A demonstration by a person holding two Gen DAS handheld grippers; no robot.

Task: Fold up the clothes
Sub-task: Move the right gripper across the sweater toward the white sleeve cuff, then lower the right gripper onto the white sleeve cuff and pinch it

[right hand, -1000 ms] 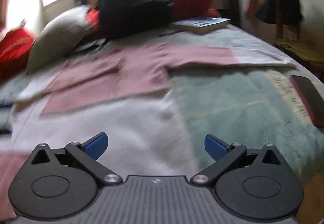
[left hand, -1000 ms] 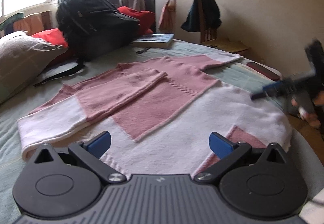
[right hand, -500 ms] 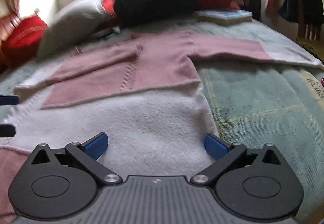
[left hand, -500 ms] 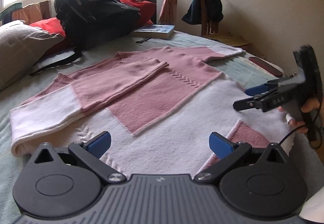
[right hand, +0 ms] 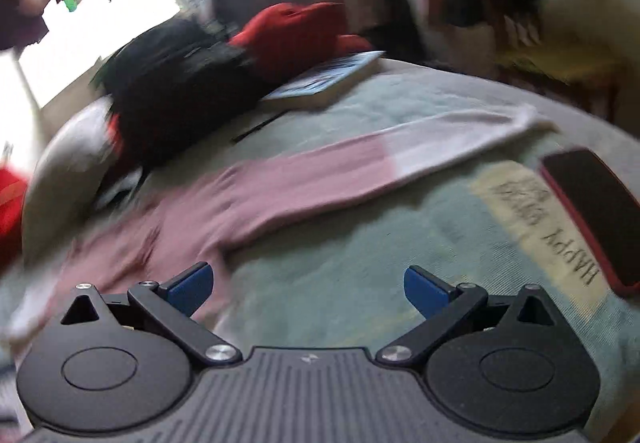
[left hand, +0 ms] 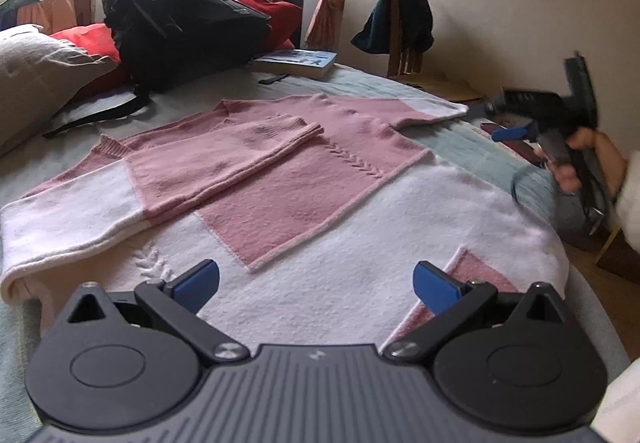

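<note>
The sweater (left hand: 304, 187) is dusty pink in its upper half and on a square patch near the hem, white below and at the cuffs, with a knitted leaf motif down its middle. Behind the sweater sit a black backpack (left hand: 176, 23) and red cushions (left hand: 90, 41). The bedspread (right hand: 360, 263) beneath is pale green, and beside the sweater's outstretched sleeve lies a phone (right hand: 596, 211), black with a red edge.

The word "HAPPY" is showing, upside down, on a cream printed patch (right hand: 538, 221) just beside the red-cased phone (right hand: 592, 215).

Bed (left hand: 460, 147): sweater (left hand: 320, 203), backpack (left hand: 180, 23), book (left hand: 296, 63), phone (right hand: 592, 211), pillow (left hand: 36, 83).
</note>
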